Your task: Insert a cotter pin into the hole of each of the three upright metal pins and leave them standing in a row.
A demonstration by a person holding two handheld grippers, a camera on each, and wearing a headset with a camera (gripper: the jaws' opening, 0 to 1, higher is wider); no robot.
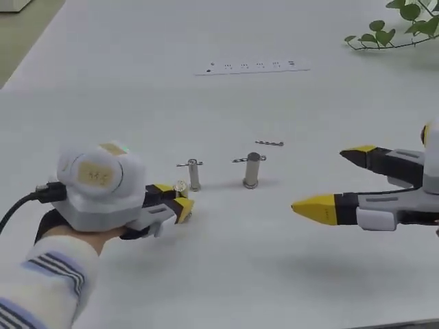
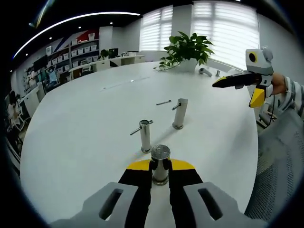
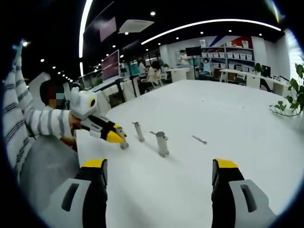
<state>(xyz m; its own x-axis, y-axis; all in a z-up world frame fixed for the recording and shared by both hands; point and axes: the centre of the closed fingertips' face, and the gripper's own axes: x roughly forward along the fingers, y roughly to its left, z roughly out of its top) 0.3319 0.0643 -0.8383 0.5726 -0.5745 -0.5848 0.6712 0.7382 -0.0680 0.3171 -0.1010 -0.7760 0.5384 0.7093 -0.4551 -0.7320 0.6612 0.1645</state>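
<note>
While level, left gripper (image 2: 160, 166) around pin (image 2: 160, 153)

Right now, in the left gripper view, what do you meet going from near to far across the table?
Nearest first: left claw shut on the held metal pin → middle metal pin → far metal pin → loose cotter pin → potted plant.
</note>
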